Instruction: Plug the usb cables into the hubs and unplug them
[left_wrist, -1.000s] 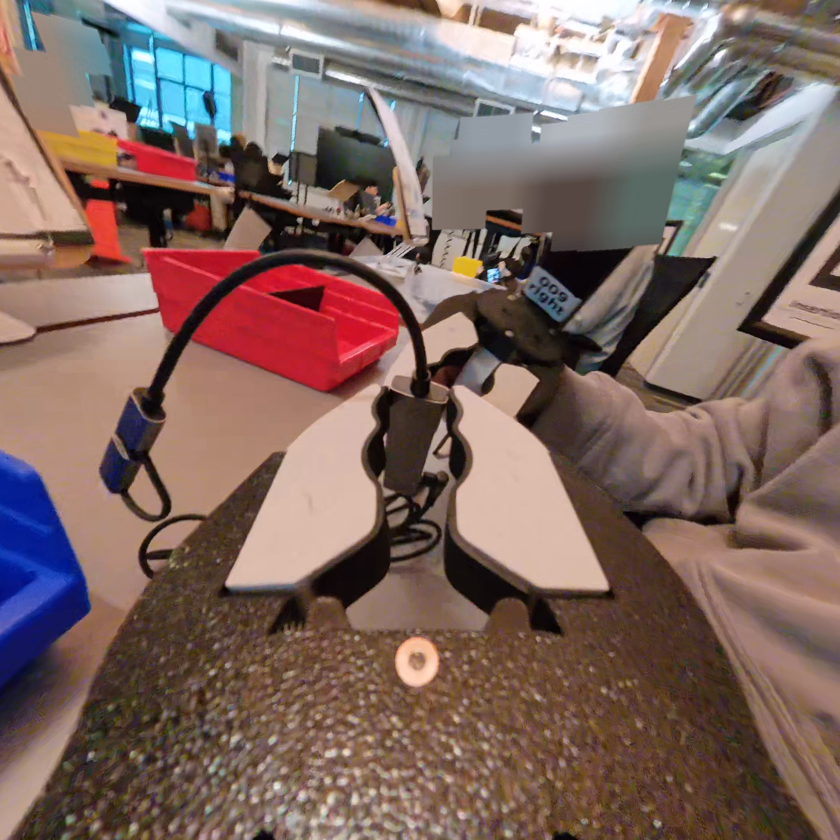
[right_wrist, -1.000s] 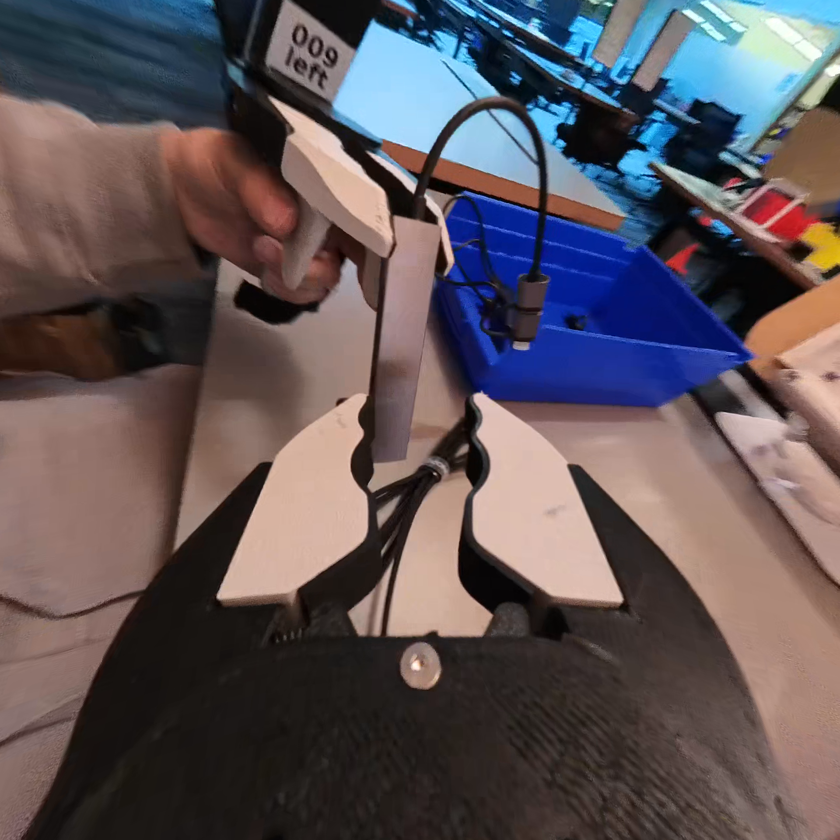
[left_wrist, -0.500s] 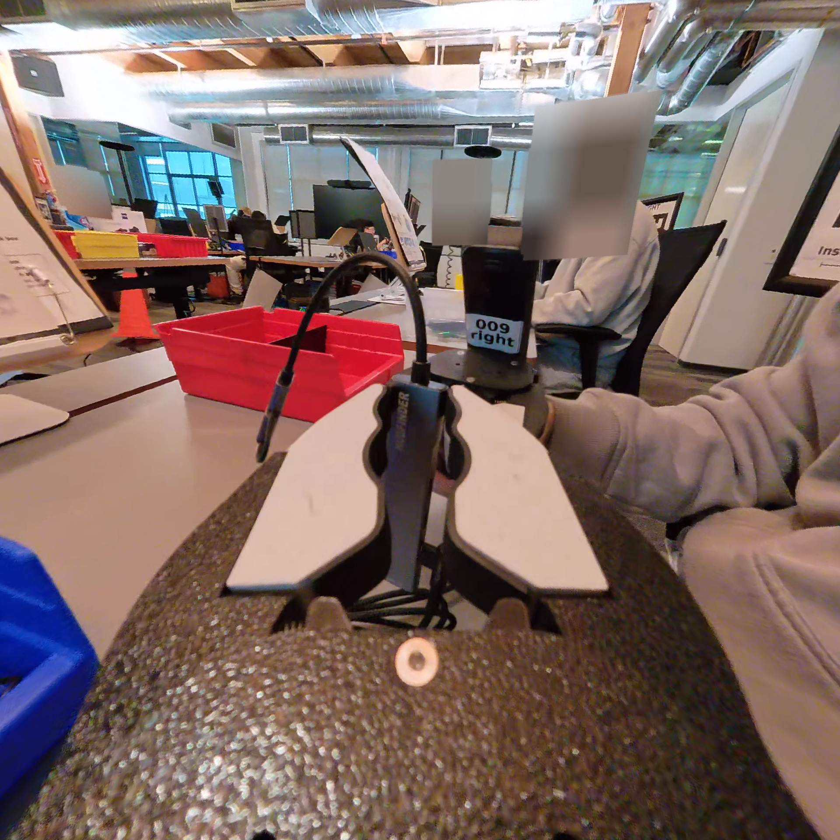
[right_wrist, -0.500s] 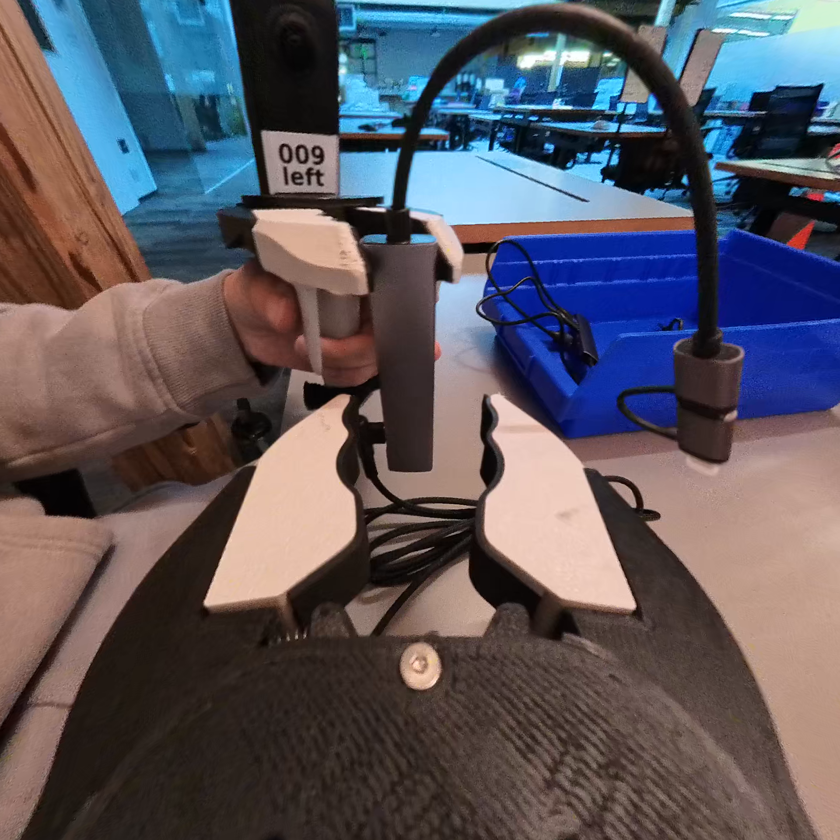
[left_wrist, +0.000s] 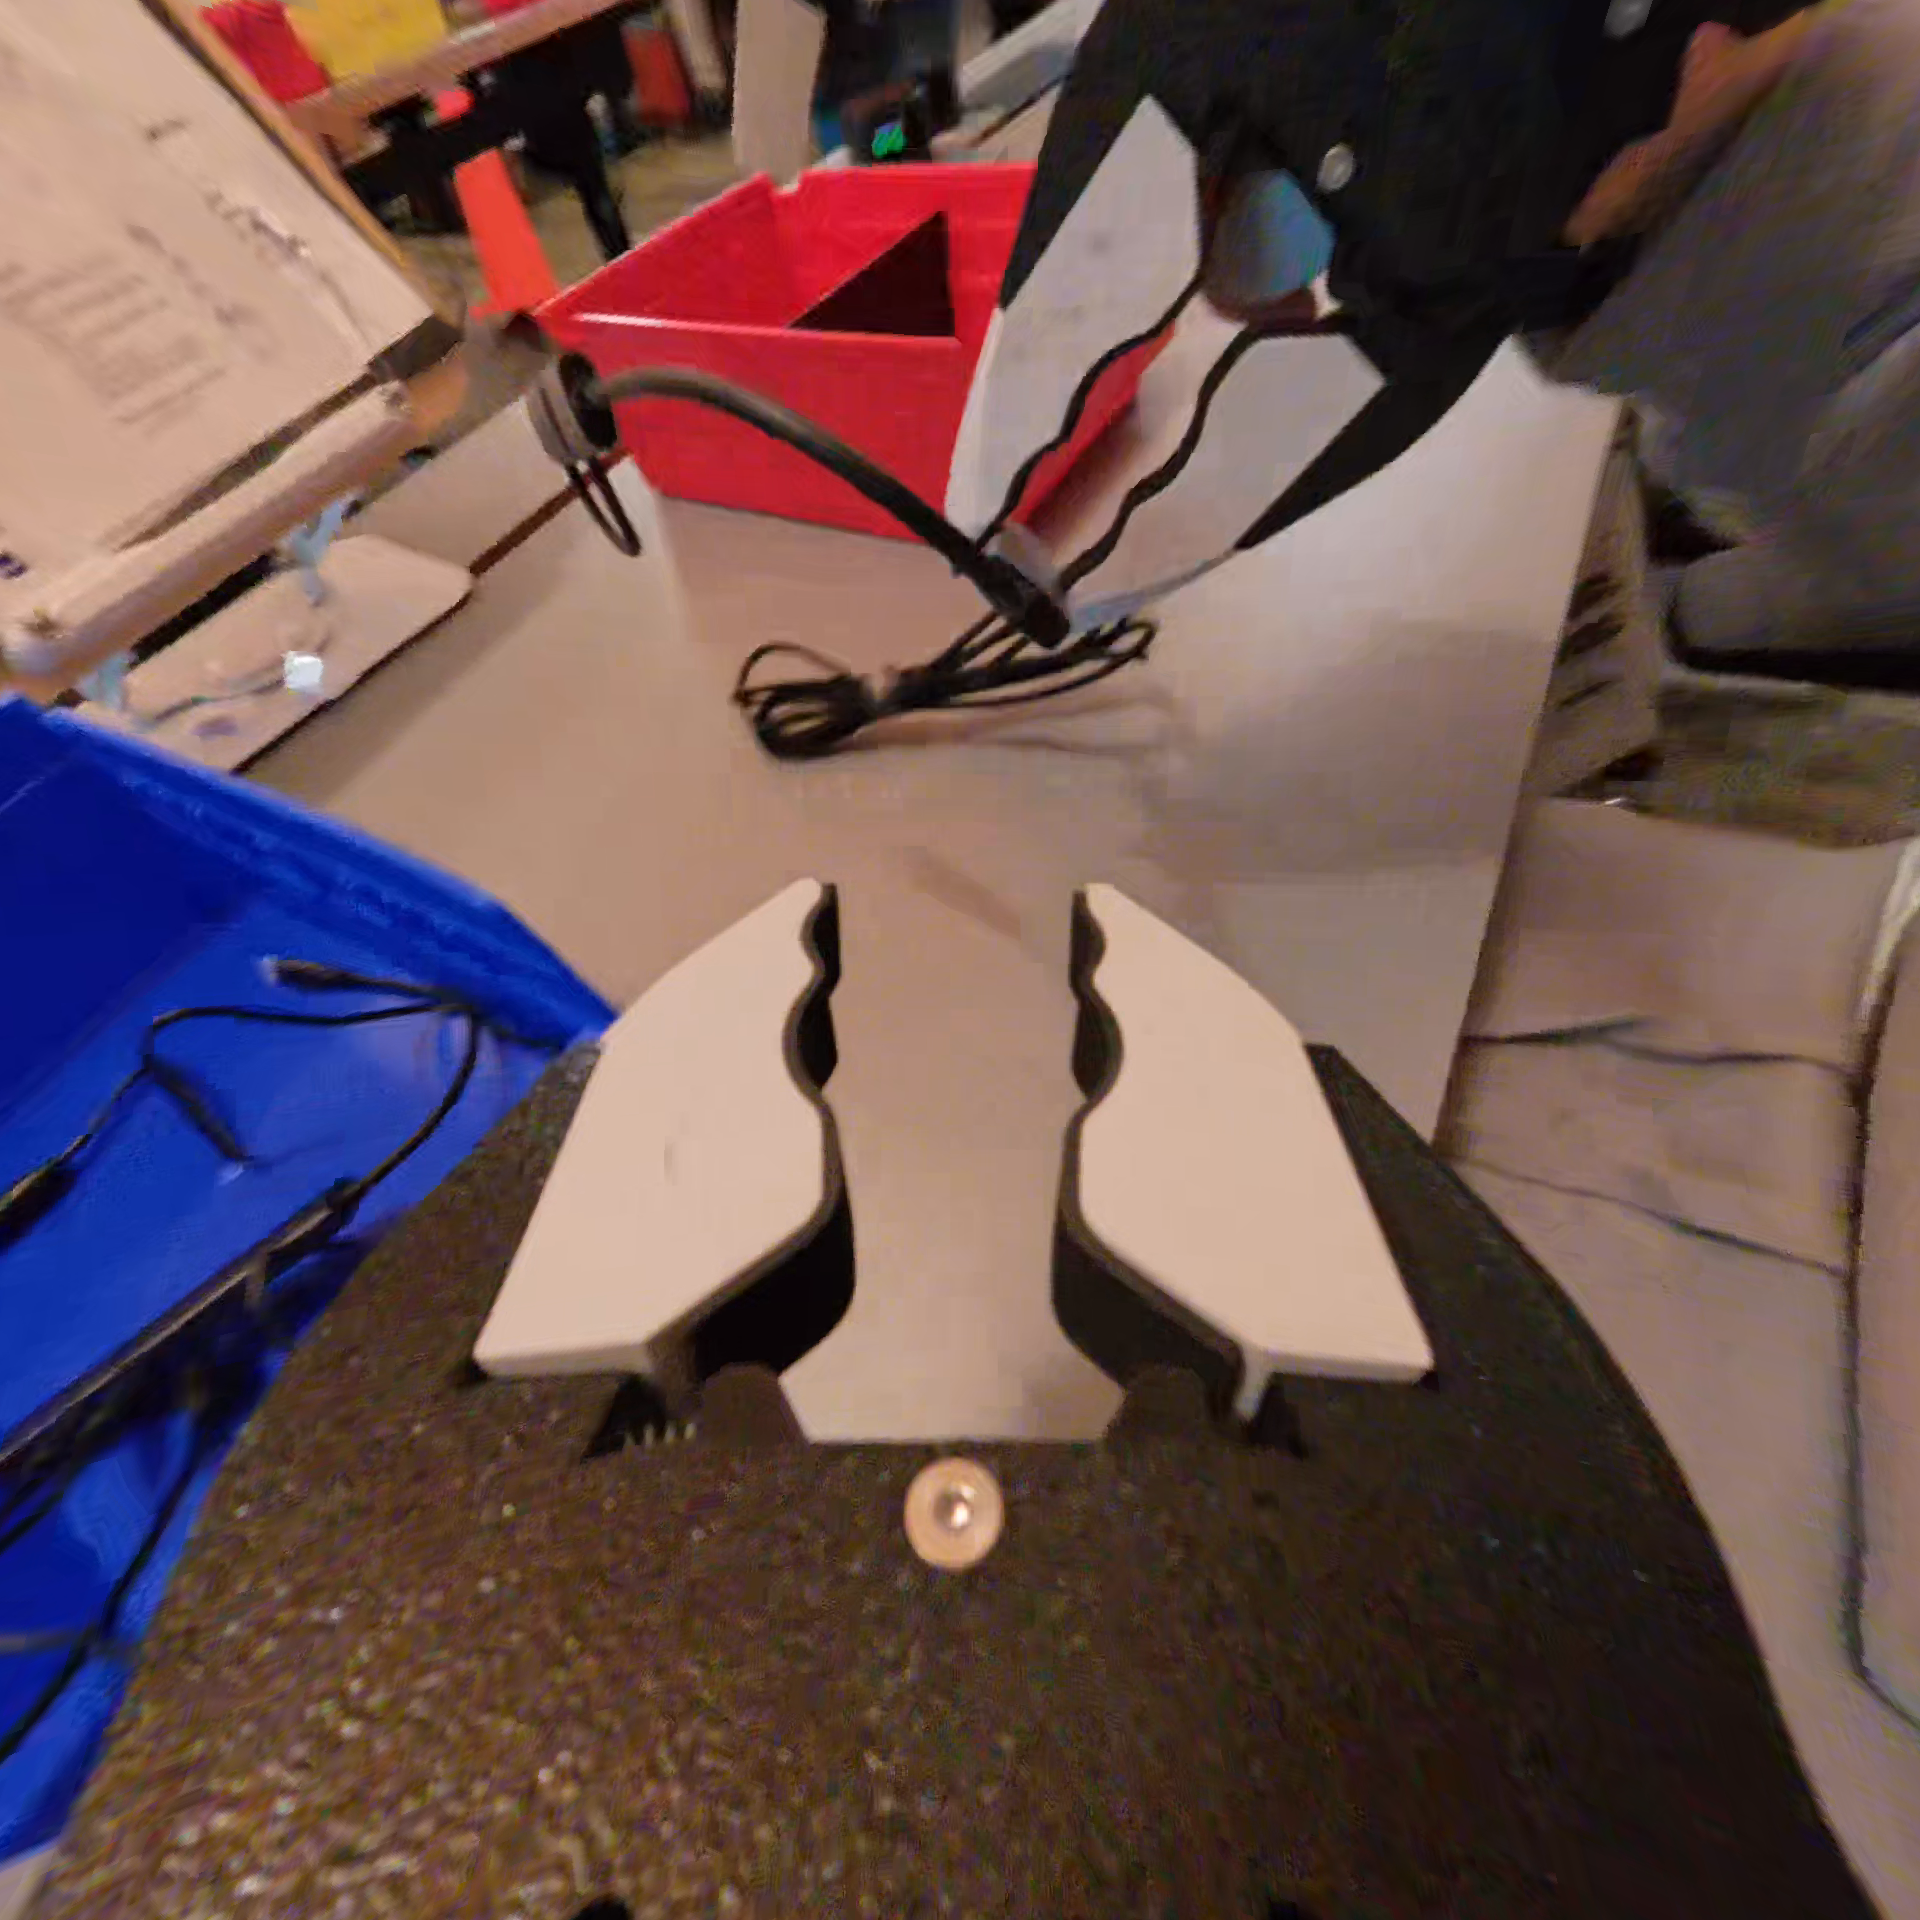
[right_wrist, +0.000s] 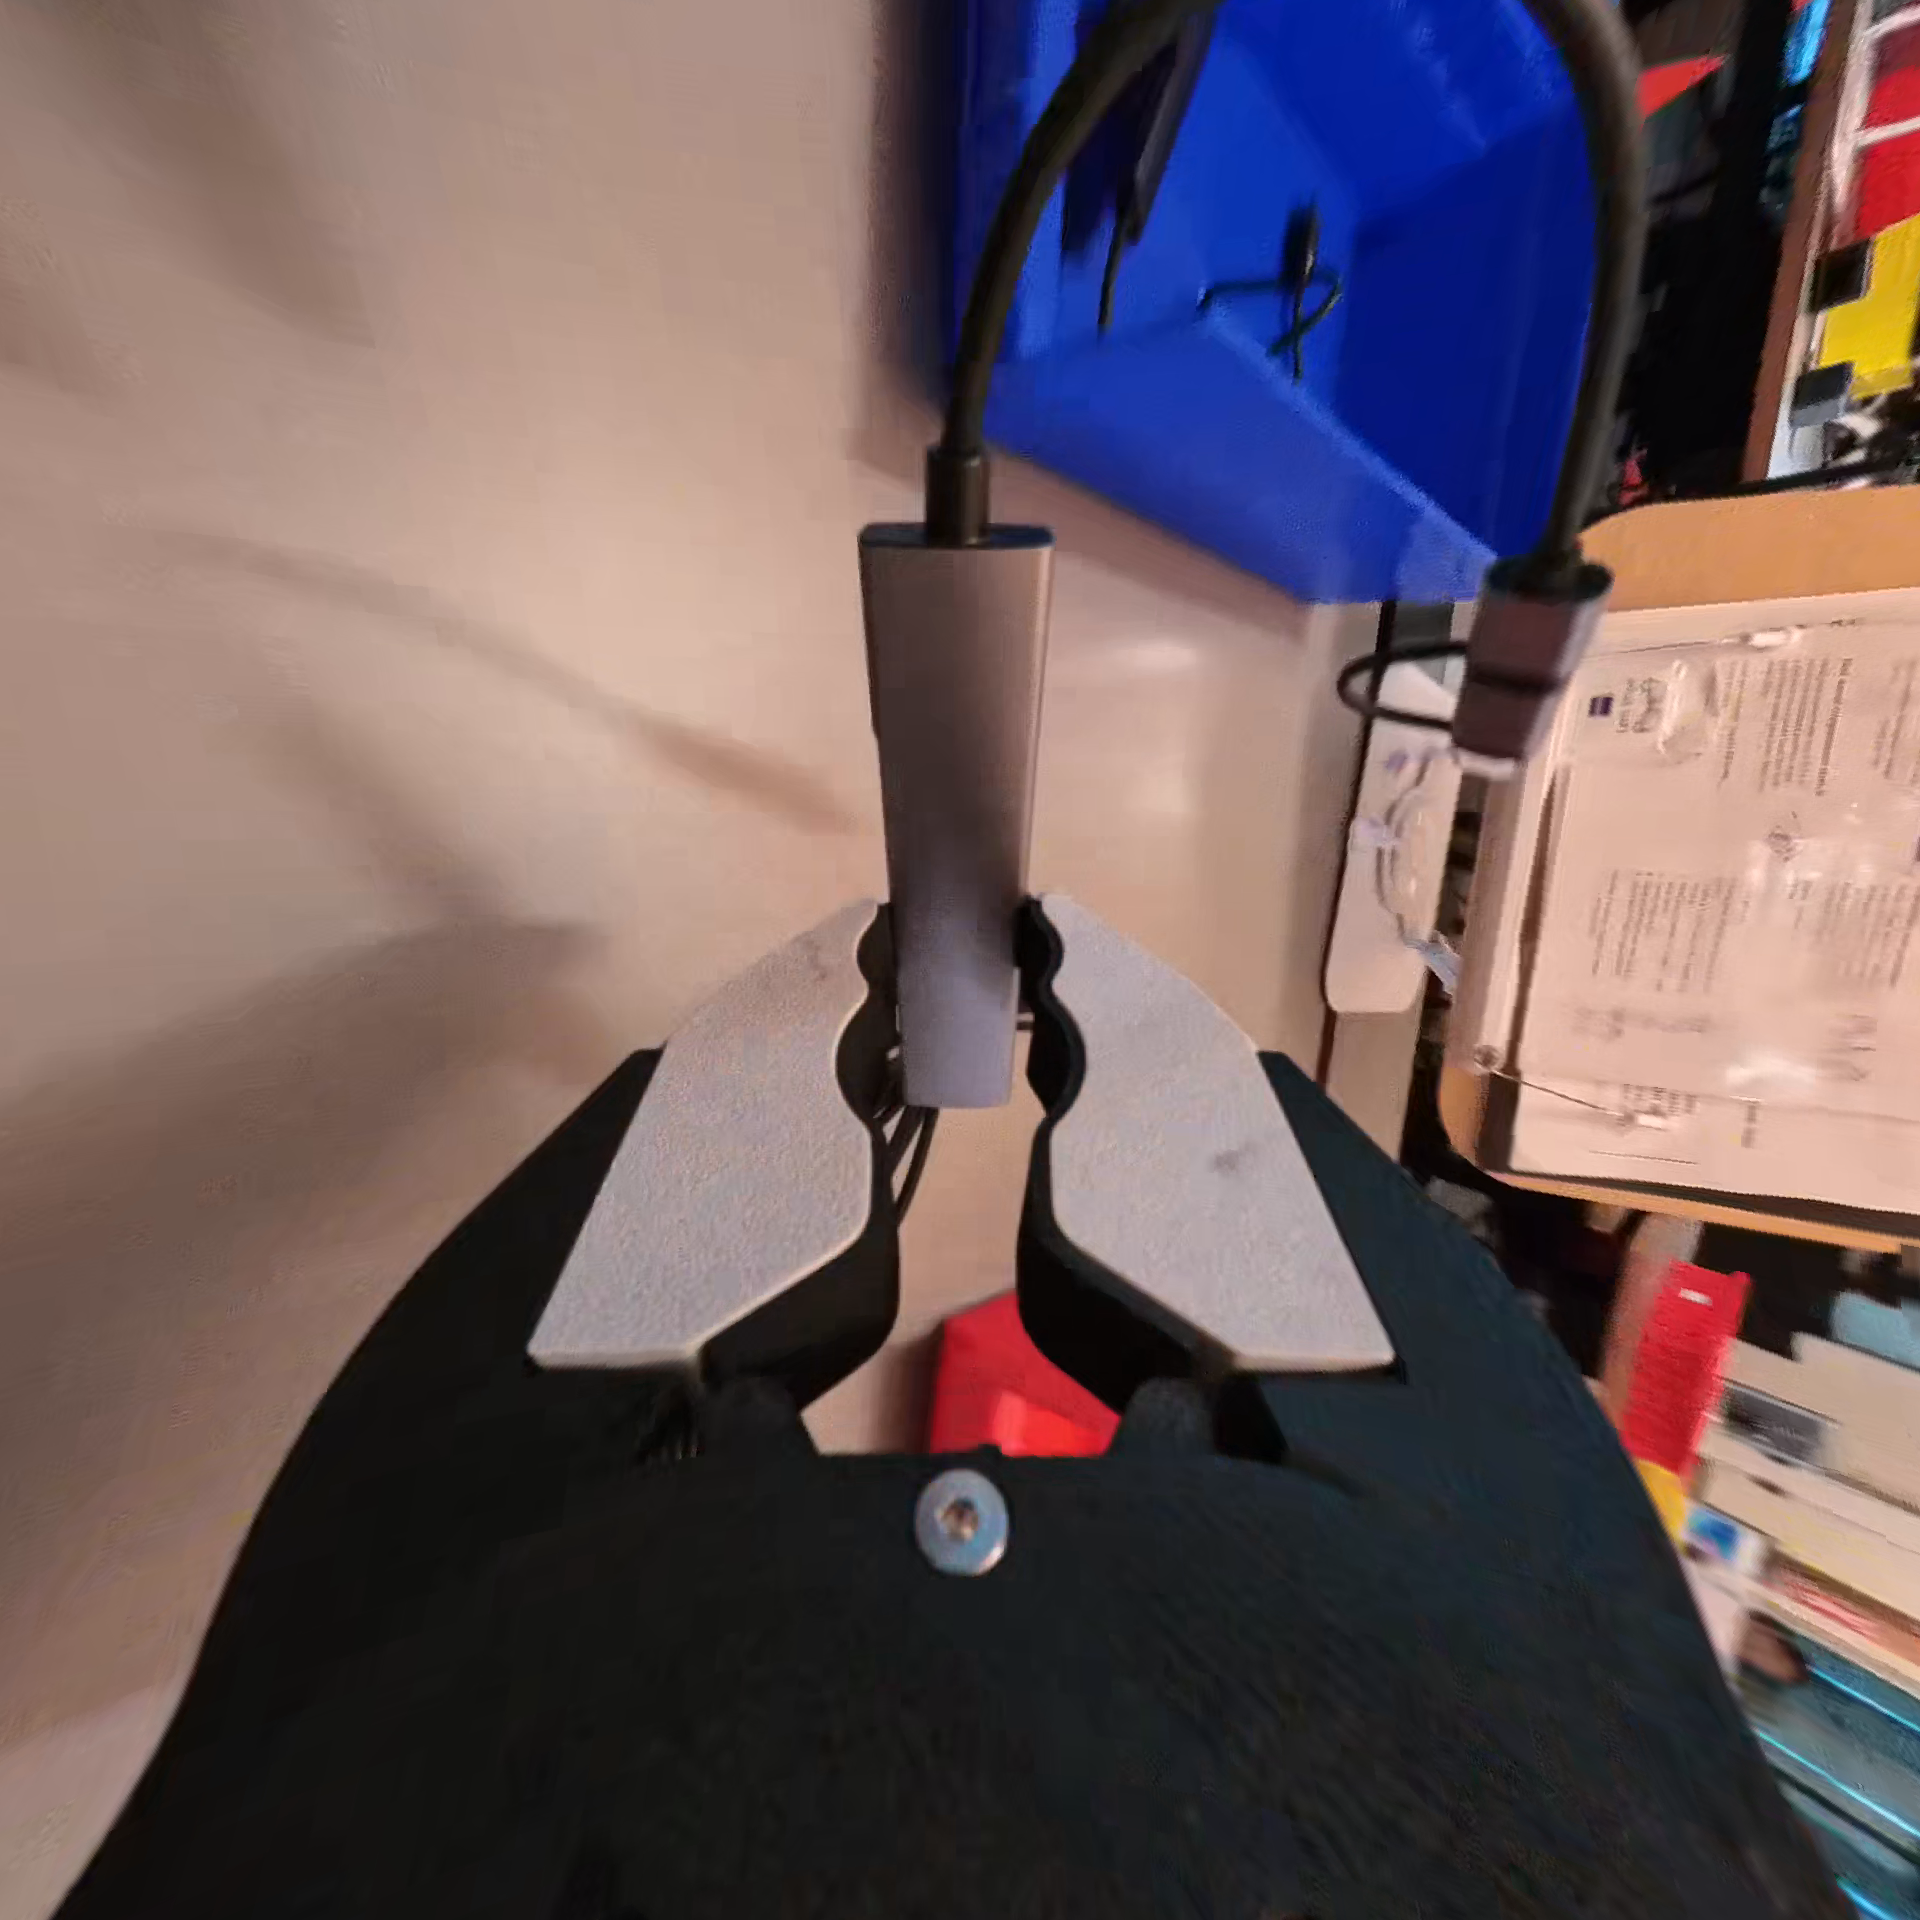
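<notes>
My right gripper (right_wrist: 951, 920) is shut on the lower end of a slim grey USB hub (right_wrist: 956, 748). The hub's thick black lead arches over to its grey plug (right_wrist: 1522, 665), which hangs free at the right. In the left wrist view the right gripper (left_wrist: 1070, 582) holds the hub (left_wrist: 1023, 545) end-on just above a bundle of thin black USB cables (left_wrist: 914, 681) lying on the table. My left gripper (left_wrist: 951, 904) is open and empty, nearer the front of the table and well apart from the hub.
A blue bin (left_wrist: 312, 935) holding thin black cables sits at my left; it also shows in the right wrist view (right_wrist: 1247, 395). A red bin (left_wrist: 831, 416) stands at the back. A tilted cardboard stand (left_wrist: 156, 312) with paper sheets is at the far left. The beige table (left_wrist: 623, 727) lies between.
My left gripper has let go of the hub, opened and drawn back. My right gripper has closed on the hub and now carries it down over the cable bundle.
</notes>
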